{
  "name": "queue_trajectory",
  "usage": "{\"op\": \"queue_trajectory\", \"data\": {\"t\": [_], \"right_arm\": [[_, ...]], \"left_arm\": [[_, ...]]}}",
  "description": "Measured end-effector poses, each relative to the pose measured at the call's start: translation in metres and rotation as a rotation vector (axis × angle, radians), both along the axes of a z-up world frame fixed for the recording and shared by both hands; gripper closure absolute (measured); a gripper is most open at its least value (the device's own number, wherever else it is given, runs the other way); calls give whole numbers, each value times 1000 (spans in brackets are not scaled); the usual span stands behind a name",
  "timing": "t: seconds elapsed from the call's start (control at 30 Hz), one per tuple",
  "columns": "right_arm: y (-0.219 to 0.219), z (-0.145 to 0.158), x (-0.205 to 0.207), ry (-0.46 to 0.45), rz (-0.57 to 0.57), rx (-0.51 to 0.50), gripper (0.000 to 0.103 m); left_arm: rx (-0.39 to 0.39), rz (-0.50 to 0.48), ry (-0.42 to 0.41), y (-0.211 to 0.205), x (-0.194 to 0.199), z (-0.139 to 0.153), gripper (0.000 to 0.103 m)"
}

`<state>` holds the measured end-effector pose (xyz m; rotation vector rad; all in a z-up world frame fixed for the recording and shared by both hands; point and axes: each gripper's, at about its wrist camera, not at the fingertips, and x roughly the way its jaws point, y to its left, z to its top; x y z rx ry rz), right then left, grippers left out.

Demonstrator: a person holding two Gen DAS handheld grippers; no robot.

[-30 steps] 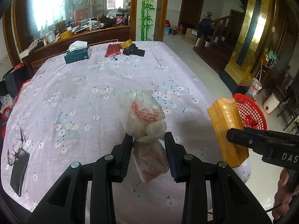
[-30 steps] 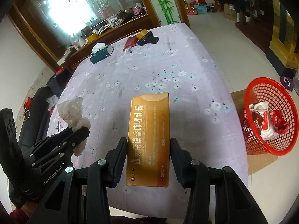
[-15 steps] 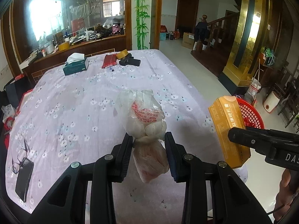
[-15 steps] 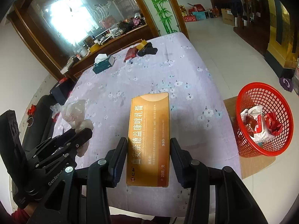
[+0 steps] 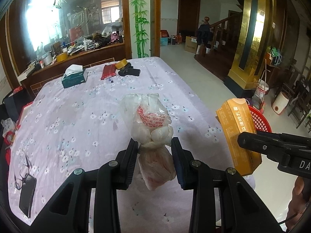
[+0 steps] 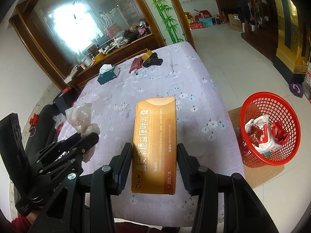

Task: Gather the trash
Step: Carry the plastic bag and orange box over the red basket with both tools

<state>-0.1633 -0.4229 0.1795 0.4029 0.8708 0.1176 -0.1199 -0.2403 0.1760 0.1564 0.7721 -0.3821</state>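
Above the near end of the flowered tablecloth point(image 5: 81, 116), the left gripper point(image 5: 154, 145) has its pads pinched on the twisted neck of a knotted plastic bag point(image 5: 149, 124), which hangs clear of the cloth. To the right of the bag, the right gripper point(image 6: 154, 151) clamps an orange carton point(image 6: 154, 141) by its long sides, lifted off the cloth too. Right of the cloth's edge, on the floor, stands a red mesh basket point(image 6: 250, 149) with crumpled wrappers point(image 6: 266, 134) inside.
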Motion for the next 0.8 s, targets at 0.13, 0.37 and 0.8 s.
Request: {"op": "queue_trajectory", "data": {"t": [0.13,0.37,0.8], "right_arm": [[-7,3,-2,-6,-13,2,53],[-23,4,-6,-8,-44,7,53],[-61,-1,-16,9,-124,21,53]], "left_arm": [[8,-18,-6,-9,1,1,69],[13,-49,2,-28,3,0,69],[18,-124,34,-65,3,-8,69]]}}
